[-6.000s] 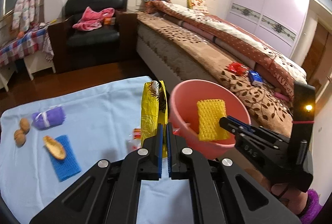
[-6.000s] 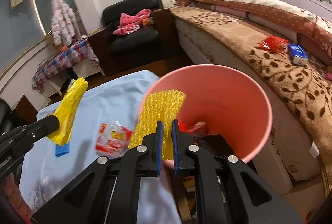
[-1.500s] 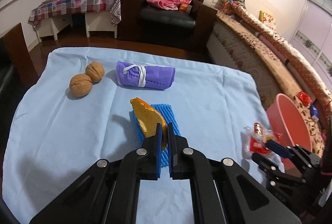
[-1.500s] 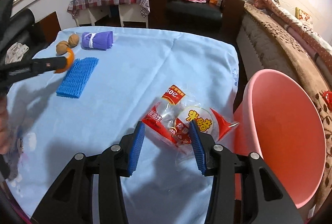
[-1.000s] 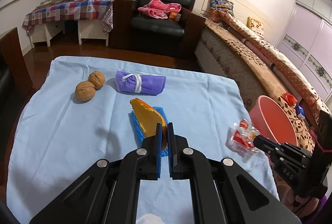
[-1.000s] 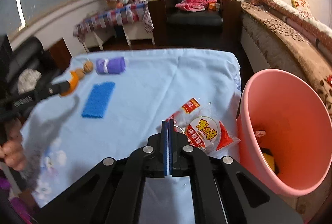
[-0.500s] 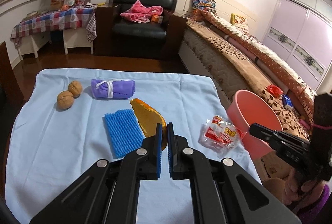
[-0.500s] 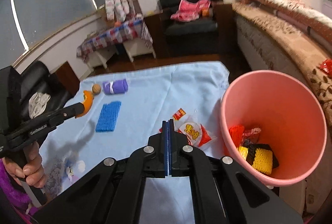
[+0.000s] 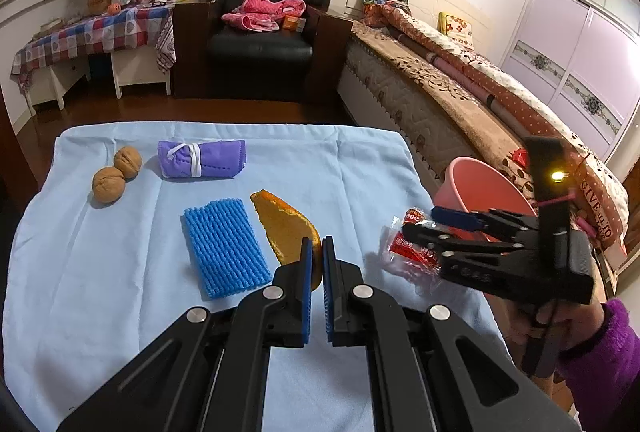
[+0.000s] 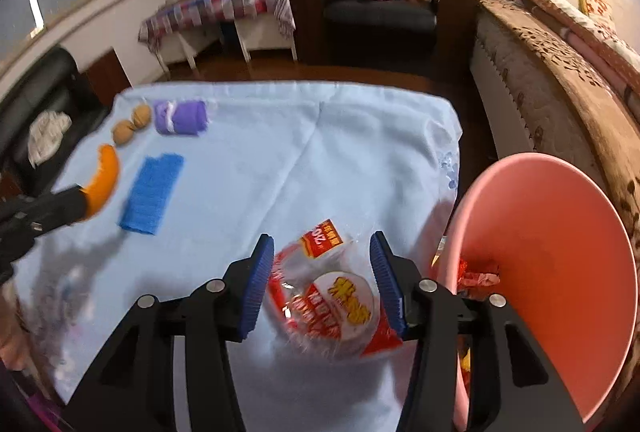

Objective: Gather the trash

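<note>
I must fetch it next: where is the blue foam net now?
In the left wrist view the blue foam net lies on the light blue cloth, just left of the orange peel.

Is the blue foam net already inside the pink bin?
No, the blue foam net lies flat on the light blue cloth, apart from the pink bin.

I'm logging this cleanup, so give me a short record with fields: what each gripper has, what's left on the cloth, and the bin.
left gripper: shut on orange peel, lifted
right gripper: jaws opening, snack wrapper between them
on blue cloth: blue foam net, two walnuts, purple roll
pink bin: beside the table's edge, wrappers inside
</note>
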{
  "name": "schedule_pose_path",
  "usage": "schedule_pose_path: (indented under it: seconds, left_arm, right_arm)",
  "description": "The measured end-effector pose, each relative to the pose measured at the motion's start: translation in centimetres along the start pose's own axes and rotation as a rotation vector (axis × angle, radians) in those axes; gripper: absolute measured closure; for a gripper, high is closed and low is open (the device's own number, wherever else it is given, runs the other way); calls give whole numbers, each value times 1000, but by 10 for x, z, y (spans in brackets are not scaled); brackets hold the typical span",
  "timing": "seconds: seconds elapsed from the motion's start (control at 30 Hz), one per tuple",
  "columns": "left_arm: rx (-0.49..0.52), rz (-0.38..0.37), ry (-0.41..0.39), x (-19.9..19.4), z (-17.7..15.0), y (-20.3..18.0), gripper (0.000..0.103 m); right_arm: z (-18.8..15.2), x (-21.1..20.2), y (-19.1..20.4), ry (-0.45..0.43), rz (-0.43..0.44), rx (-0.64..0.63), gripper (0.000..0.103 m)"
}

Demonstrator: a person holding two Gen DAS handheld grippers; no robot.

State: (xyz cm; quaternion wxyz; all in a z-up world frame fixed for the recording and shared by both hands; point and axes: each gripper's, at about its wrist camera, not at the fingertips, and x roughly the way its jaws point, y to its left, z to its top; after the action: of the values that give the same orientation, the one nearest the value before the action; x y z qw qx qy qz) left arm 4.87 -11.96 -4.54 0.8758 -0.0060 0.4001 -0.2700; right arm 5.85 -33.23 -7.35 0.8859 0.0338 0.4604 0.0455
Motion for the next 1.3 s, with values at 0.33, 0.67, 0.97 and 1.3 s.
schedule_pose_path:
  seconds: [0.33,0.67,0.97,1.3]
  left_arm:
    - [24,-19,12,6,-2,-10,99]
    - [45,-24,-2,-6,-5,-25,99]
    - [78,-12,-20,-16,-5,-48,99]
    - [158,-23,-51,-16,12,-97,99]
  right_arm:
    - [-18,-13,6,-24,37,16,79]
    - [-36,-56,18,-143,76,75,91]
    - [-51,-90,14,-226,87,127,91]
    - [-61,-119,-29,-311,14,245,91]
